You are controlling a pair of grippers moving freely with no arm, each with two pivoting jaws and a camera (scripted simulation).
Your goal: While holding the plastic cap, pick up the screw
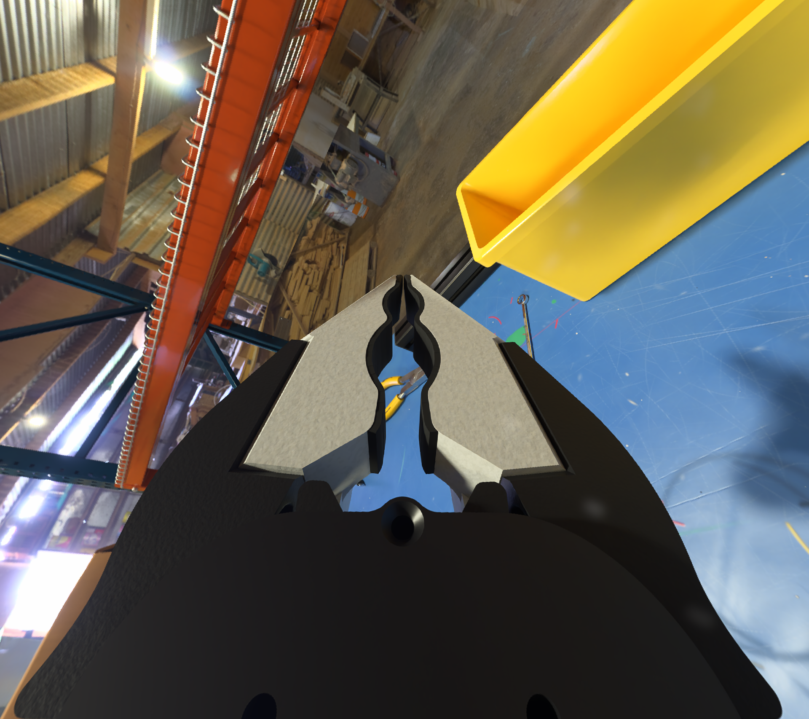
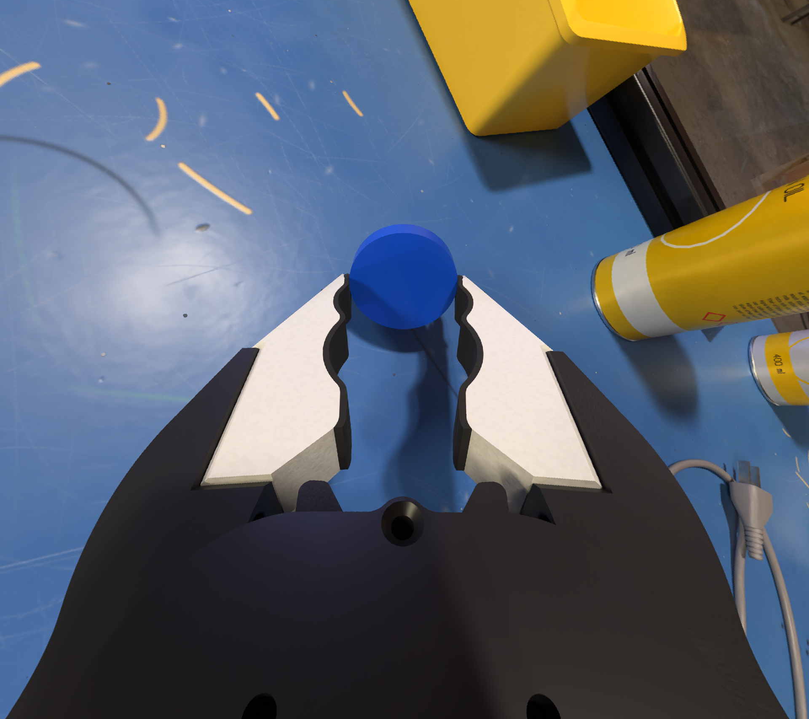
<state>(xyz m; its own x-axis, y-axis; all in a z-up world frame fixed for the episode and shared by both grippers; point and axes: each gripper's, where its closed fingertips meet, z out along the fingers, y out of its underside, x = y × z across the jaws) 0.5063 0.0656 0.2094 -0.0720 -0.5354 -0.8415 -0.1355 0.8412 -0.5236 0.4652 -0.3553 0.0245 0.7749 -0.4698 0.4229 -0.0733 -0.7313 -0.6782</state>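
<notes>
My right gripper [image 2: 402, 282] is shut on the round blue plastic cap [image 2: 402, 255], pinched between its fingertips a little above the blue table [image 2: 175, 260]; the cap's shadow falls below it. My left gripper [image 1: 402, 280] is shut with its tips together and nothing visible between them. It is raised and rolled sideways, pointing past the table edge [image 1: 455, 277]. A thin screw with a ring-shaped head [image 1: 525, 321] lies on the blue table [image 1: 656, 391], just right of the left fingertips and apart from them. The screw does not show in the right wrist view.
A yellow bin [image 1: 634, 155] [image 2: 525, 19] stands near the table edge. Yellow-handled pliers [image 1: 396, 389] show through the left finger gap. Two yellow spray cans [image 2: 700, 273] [image 2: 783, 369] and a white plug with cable [image 2: 748, 509] lie right of the right gripper.
</notes>
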